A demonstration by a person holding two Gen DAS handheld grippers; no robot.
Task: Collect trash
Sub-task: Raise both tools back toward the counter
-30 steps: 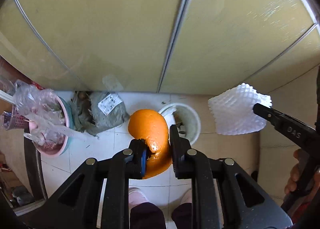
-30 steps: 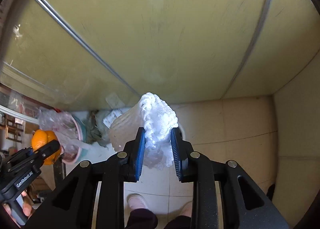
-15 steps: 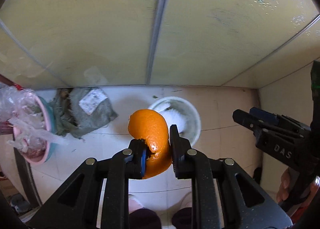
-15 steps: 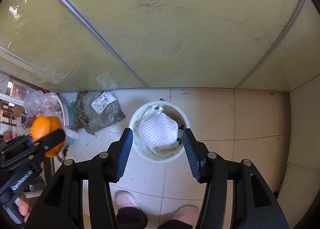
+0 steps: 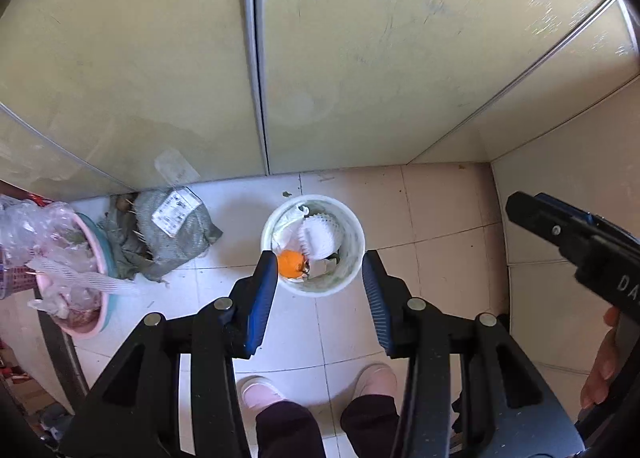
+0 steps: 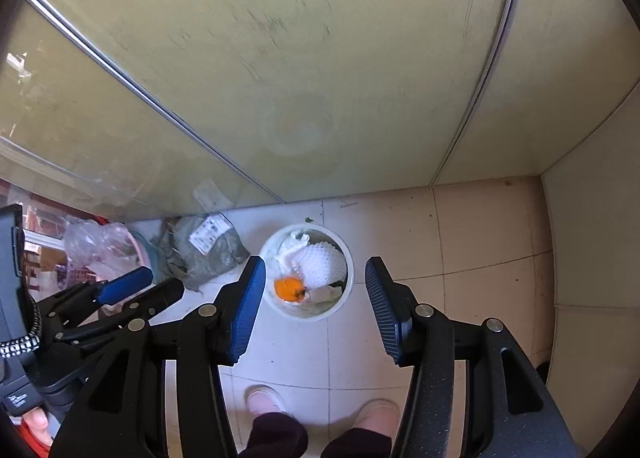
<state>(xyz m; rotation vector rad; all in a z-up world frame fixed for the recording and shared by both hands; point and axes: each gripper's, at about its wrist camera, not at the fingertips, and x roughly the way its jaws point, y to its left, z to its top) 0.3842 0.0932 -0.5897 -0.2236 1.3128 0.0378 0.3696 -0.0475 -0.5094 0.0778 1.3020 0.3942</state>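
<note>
Down on the tiled floor stands a white bin (image 5: 353,220) (image 6: 348,254). Inside it lie an orange peel (image 5: 291,263) (image 6: 289,288) and a white foam fruit net (image 5: 320,236) (image 6: 322,264), on top of crumpled paper. High above the bin, my left gripper (image 5: 320,258) points down; its jaws are opening and nothing is between them. My right gripper (image 6: 314,262) hangs over the bin too, open and empty. Each gripper shows at the edge of the other's view: the right gripper (image 5: 524,204) and the left gripper (image 6: 166,280).
A grey sack with a white label (image 5: 172,230) lies left of the bin against the sliding glass door (image 5: 256,58). Further left is a pink basin (image 5: 102,258) stuffed with plastic bags. The person's feet (image 5: 260,392) stand below the bin. A wall (image 5: 568,198) closes off the right.
The left gripper's jaws spread and the orange peel dropped into the bin. The right gripper let go of the foam net, which now lies in the bin. Both views slid over the bin.
</note>
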